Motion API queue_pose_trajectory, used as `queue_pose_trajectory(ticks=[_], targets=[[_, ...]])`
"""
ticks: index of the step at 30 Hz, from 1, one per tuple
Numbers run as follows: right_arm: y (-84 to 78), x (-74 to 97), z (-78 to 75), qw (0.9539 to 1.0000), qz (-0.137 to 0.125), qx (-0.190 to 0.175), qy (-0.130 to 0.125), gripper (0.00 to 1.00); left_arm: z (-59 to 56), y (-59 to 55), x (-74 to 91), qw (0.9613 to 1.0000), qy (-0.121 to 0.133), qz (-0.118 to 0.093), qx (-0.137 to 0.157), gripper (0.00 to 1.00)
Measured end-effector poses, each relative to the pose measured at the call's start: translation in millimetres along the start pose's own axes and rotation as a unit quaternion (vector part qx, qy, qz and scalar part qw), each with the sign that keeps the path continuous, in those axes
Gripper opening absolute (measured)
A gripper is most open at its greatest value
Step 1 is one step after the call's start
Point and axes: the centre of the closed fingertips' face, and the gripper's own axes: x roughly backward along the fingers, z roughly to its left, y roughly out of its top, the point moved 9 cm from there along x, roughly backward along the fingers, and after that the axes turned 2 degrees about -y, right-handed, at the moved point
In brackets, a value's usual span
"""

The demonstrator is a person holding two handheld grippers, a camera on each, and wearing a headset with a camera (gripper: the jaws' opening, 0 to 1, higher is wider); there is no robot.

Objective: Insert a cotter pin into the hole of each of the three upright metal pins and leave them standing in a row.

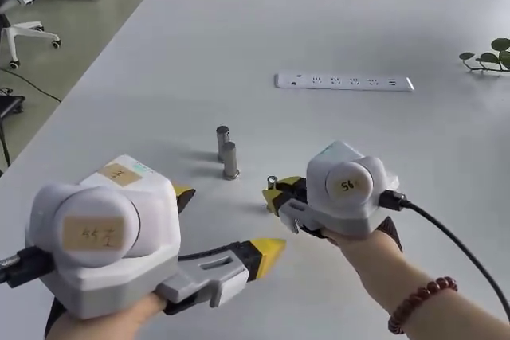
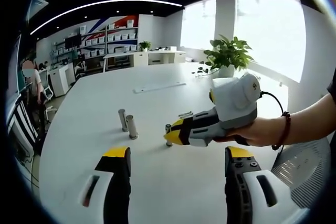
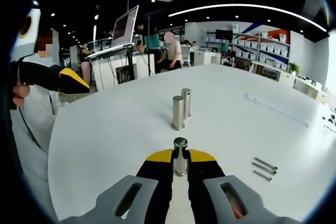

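Honestly, right gripper [image 3: 180, 160] looks clamped on a pin [image 3: 180, 144]; keep it upright and in line with the other two pins [image 3: 178, 113]; left gripper [image 2: 177, 153] has jaws apart, empty.

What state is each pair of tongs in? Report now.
Left tongs: open, empty.
Right tongs: closed on a pin.

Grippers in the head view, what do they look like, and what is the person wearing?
The left gripper and right gripper are bulky white-grey housings with black jaws tipped yellow. Each has a tan sticker; the right one reads 56. A black cable trails from the right gripper. A red bead bracelet circles that wrist.
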Motion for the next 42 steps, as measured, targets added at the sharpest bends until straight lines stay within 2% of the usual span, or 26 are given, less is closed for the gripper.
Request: queue_pose_trajectory(ticks=[13, 19, 27, 38, 42], targets=[[-4.0, 7.4, 3.7, 0.9968, -0.016, -0.034, -0.07, 0.05, -1.6, 0.0, 4.3, 1.0, 0.0, -0.002, -0.002, 0.72], [-4.9, 7.7, 5.7, 0.9958, -0.022, -0.039, -0.08, 0.05, -3.0, -1.7, 4.3, 1.0, -0.001, 0.001, -0.002, 0.71], [-6.8, 7.5, 4.3, 0.9948, -0.023, -0.064, -0.075, 0.06, -2.2, -1.3, 4.8, 1.0, 0.002, 0.001, -0.003, 0.71], [1.2, 12.7, 5.2, 0.9941, -0.042, -0.086, -0.052, 0.21, -2.3, -0.9, 3.7, 1.0, 0.002, 0.004, -0.002, 0.71], [3.0, 17.2, 3.4, 0.9951, -0.038, -0.087, -0.029, 0.31, -3.0, -0.5, 3.2, 1.0, 0.0, 0.003, -0.002, 0.71]])
